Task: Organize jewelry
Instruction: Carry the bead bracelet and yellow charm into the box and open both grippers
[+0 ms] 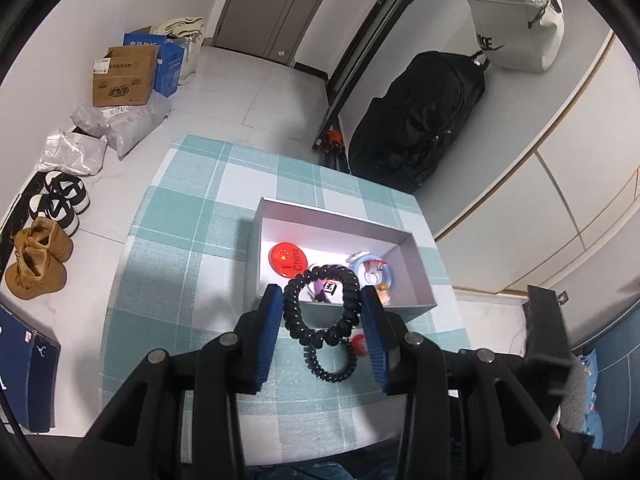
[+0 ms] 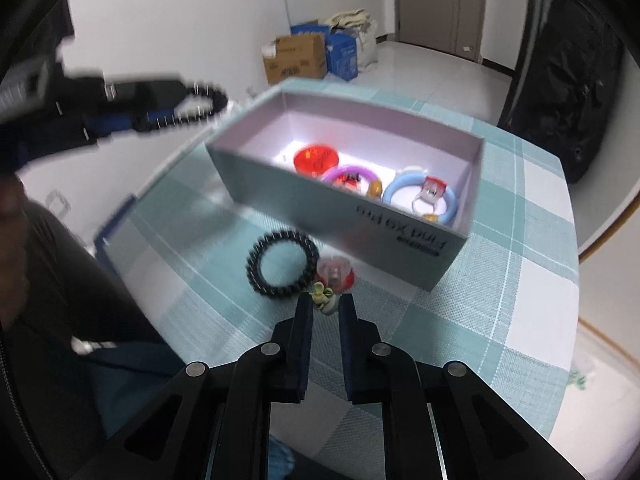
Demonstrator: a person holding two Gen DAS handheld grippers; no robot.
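The left gripper (image 1: pixel 322 300) grips a black spiral hair tie (image 1: pixel 320 304) between its blue pads, lifted off the checked tablecloth (image 1: pixel 180 240) just near the open box (image 1: pixel 404 236), presumably for dropping in beside the red China badge (image 1: pixel 286 260) and blue ring (image 1: pixel 372 268) already inside. The right gripper (image 2: pixel 325 304) has its jaws closed on a small green-and-white charm (image 2: pixel 323 296) resting on the cloth (near the box's near wall), with a second black hair tie (image 2: pixel 282 264) and a red ring (image 2: pixel 336 274) waiting just beyond

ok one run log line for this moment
left gripper: holds black coil bracelet | right gripper: shut on small charm | box: open
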